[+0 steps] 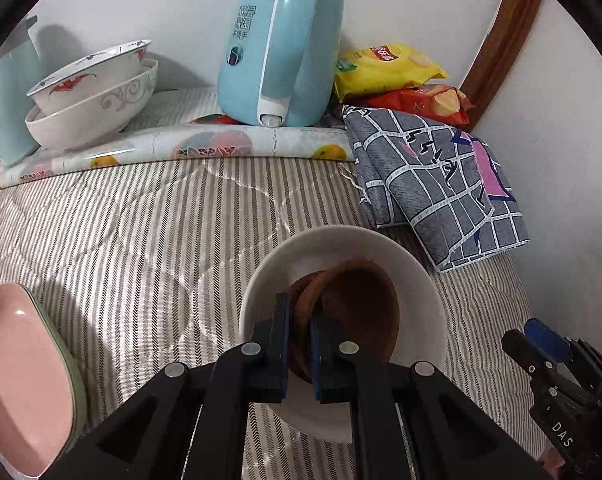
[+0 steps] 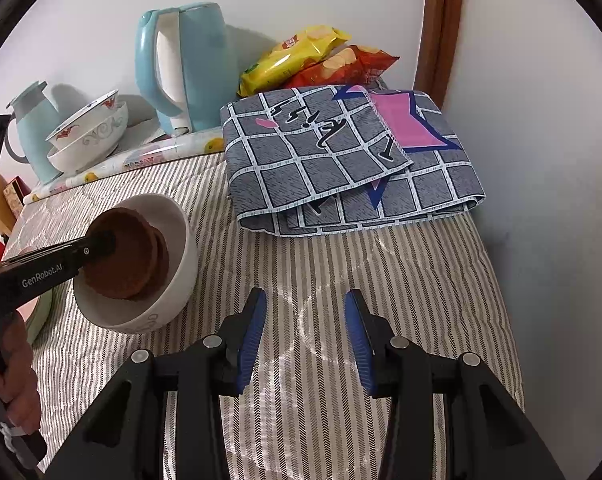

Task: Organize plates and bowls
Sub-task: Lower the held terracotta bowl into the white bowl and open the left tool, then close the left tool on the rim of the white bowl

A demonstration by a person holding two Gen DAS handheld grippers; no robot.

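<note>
The left gripper (image 1: pixel 299 344) clamped the brown bowl (image 1: pixel 357 312) inside the white bowl (image 1: pixel 405 264). The right gripper (image 2: pixel 305 336) hung open above the striped bed's (image 2: pixel 421 280) middle

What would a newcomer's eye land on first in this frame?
Front and centre, the left gripper is shut on the rim of a brown bowl nested inside a white bowl on the striped cover. Behind stands a tall blue kettle, with a folded grey checked cloth to its right.

White walls (image 2: pixel 541 160), striped bedding (image 2: pixel 341 264)
</note>
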